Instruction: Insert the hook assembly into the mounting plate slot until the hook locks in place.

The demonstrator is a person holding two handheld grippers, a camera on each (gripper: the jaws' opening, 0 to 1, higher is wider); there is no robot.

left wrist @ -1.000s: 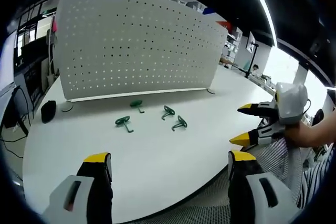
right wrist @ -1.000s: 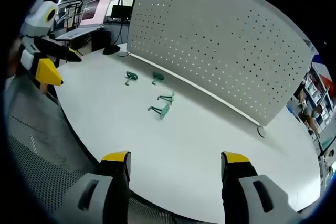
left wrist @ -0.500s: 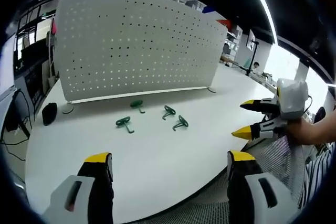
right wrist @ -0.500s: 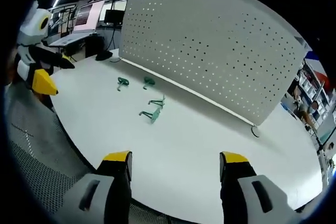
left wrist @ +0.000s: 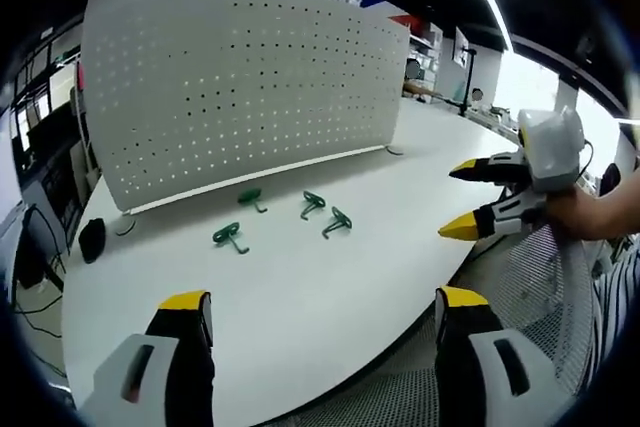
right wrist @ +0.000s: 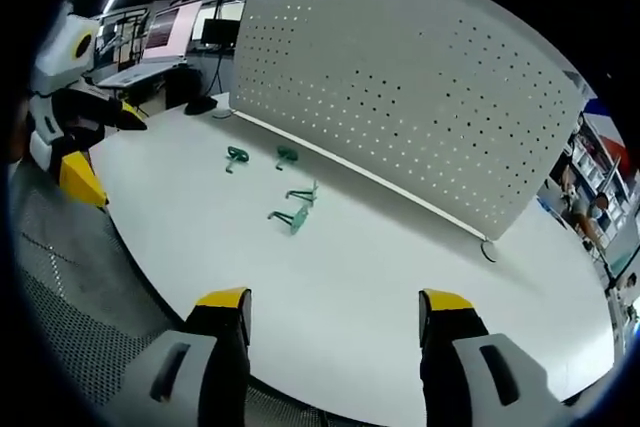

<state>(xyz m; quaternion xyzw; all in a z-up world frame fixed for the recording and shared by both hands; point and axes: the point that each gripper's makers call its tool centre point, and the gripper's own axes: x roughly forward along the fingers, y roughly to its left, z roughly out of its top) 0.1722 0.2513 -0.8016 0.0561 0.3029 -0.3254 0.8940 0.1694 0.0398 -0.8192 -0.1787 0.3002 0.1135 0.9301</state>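
- Four green hooks lie loose on the white table (left wrist: 300,317) in front of the pegboard, none of them in a hole.
- In my left gripper view the hooks sit in a loose row: one (left wrist: 231,237) farthest left and nearest me, one (left wrist: 250,198) closer to the board, then two (left wrist: 313,204) (left wrist: 337,222) just beside each other on the right.
- In my right gripper view the same hooks show as two pairs: two (right wrist: 236,157) (right wrist: 287,156) near the board's foot, two (right wrist: 303,193) (right wrist: 290,217) nearer me.
- The pegboard (left wrist: 240,77) stands upright on the table behind the hooks, white and full of small holes; it rests on small round feet at its ends. It appears in my right gripper view too (right wrist: 420,97).
- My left gripper (left wrist: 320,312) hangs over the near edge of the table, jaws wide apart, nothing between them, well back from the hooks.
- My right gripper (right wrist: 335,307) is the same: jaws spread, empty, over the table edge.
- My right gripper also shows at the right of my left gripper view (left wrist: 487,199), and my left one at the left of my right gripper view (right wrist: 85,142).
- A small black thing (left wrist: 92,239) sits on the table near the board's left end.
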